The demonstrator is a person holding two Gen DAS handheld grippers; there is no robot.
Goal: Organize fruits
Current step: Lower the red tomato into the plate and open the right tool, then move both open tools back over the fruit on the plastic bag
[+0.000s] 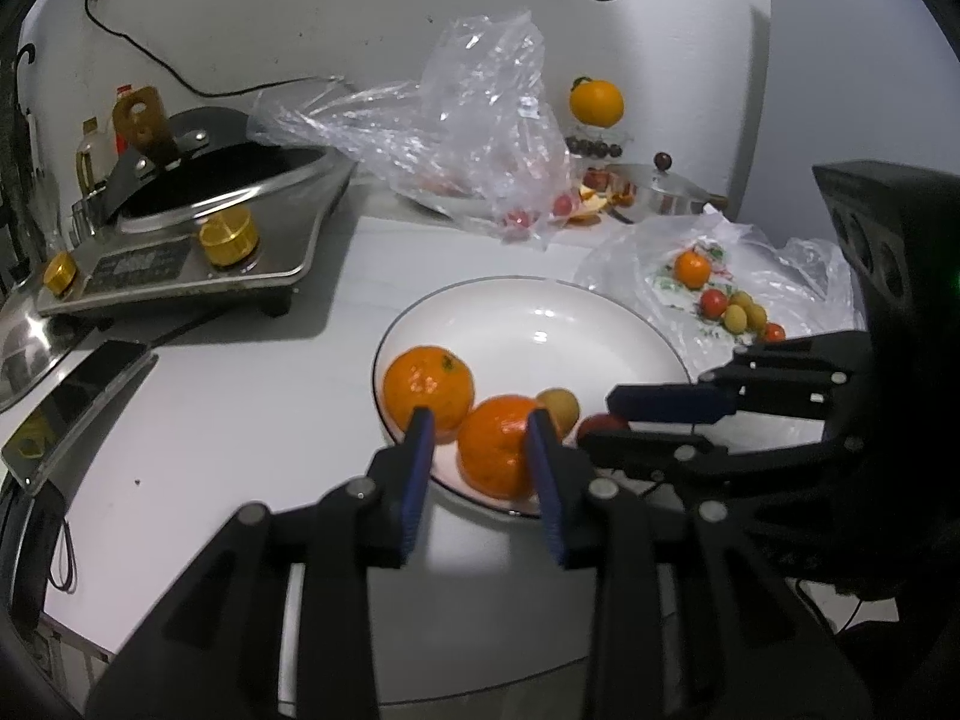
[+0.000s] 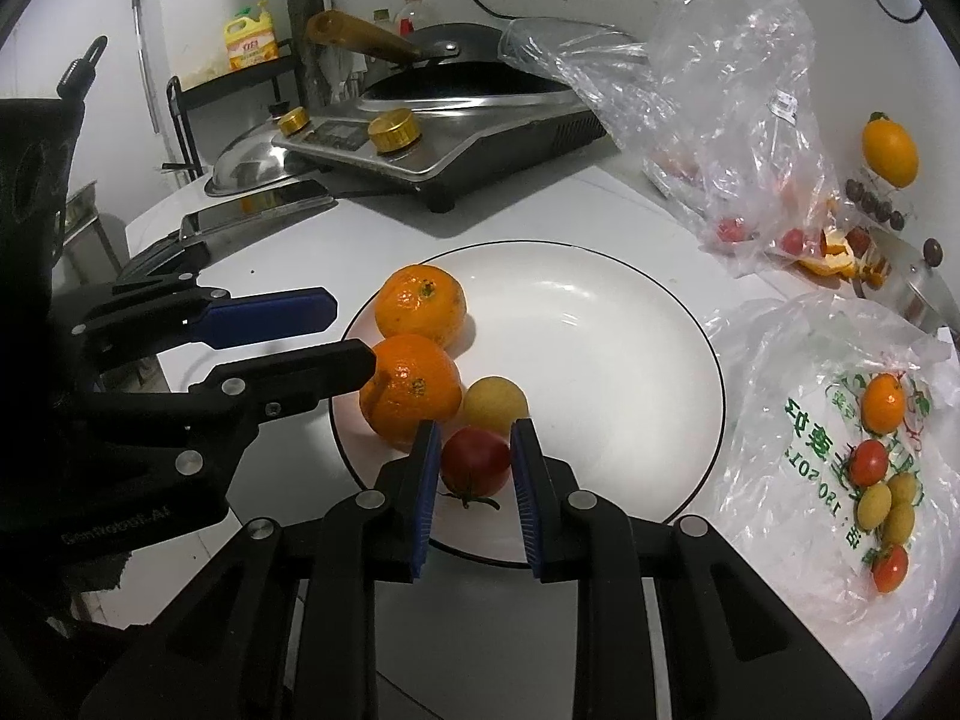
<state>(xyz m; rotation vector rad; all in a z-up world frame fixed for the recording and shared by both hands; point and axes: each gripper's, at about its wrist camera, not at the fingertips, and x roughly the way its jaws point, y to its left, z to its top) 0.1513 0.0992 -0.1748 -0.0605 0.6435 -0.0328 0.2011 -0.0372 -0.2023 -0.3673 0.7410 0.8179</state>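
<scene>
a white worktop (image 2: 540, 210) carries a plate (image 2: 600, 330); the right gripper (image 2: 471, 468) angles down, fingers clamping a tomato (image 2: 474, 459); the left gripper (image 1: 480, 456) stands slightly parted around an orange (image 1: 495, 450).

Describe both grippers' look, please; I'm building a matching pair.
Both the left gripper and the right gripper are matte black linkage frames with silver pivot pins. Their flat, straight fingers carry ribbed blue pads. Faint mirrored lettering marks the left body.
</scene>
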